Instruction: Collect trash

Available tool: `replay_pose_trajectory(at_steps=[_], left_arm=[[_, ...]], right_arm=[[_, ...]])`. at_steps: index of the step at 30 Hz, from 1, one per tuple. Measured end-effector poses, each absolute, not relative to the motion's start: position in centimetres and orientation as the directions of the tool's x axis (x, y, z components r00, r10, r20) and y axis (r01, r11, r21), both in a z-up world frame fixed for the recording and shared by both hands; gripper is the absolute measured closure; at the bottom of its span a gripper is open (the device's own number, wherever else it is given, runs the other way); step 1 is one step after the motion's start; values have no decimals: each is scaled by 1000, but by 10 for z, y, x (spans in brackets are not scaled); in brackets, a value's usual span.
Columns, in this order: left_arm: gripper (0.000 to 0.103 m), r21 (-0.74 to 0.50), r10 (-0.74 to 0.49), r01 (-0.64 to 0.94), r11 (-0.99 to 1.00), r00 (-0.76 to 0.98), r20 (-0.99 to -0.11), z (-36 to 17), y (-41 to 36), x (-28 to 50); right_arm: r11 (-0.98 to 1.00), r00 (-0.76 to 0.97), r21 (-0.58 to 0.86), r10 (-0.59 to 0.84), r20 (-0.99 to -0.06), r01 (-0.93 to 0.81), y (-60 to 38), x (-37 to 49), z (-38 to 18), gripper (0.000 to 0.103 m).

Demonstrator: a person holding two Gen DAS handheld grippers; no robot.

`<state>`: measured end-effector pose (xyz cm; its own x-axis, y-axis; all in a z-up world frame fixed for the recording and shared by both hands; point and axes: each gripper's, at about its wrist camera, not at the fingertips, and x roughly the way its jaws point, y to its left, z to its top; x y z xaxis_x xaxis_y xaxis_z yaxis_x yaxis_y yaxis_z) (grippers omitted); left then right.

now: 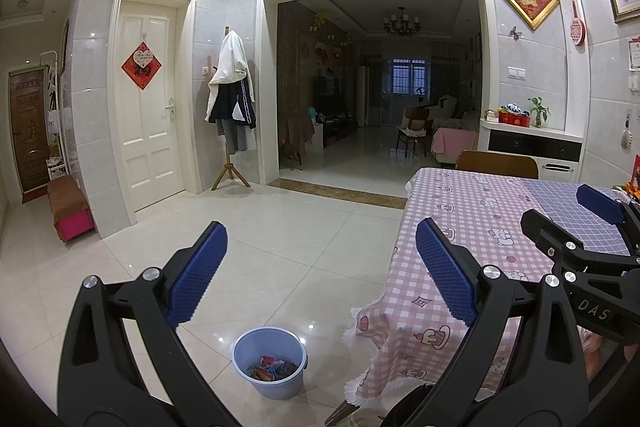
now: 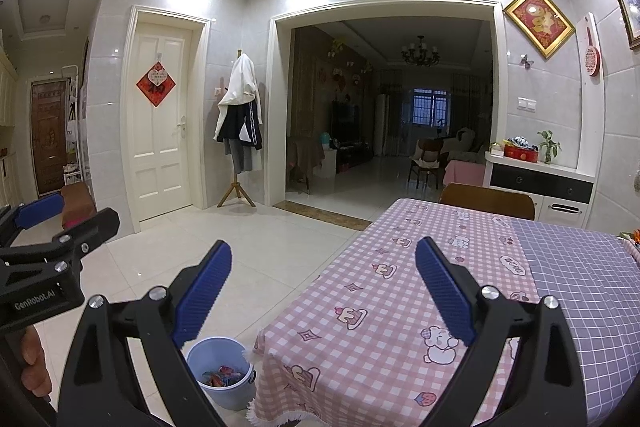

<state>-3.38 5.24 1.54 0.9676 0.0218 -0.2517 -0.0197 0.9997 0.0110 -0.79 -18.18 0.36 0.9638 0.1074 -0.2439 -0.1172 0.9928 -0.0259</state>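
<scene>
A pale blue bucket stands on the white tiled floor by the table's near corner, with several colourful wrappers in its bottom. It also shows in the right wrist view. My left gripper is open and empty, held high above the bucket and the floor. My right gripper is open and empty, held above the table's near corner. The right gripper shows at the right of the left wrist view, and the left gripper at the left of the right wrist view.
The table has a pink checked cloth and a purple checked part. A wooden chair stands at its far end before a white sideboard. A coat stand and a white door are on the far wall.
</scene>
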Motion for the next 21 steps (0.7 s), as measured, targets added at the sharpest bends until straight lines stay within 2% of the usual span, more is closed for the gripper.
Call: replay_pose_trajectory(at_steps=[21], left_arm=[[10, 10, 20, -17, 1000, 967, -253, 14, 53, -35]], right_arm=[[991, 960, -30, 119, -253, -131, -182, -1, 2, 12]])
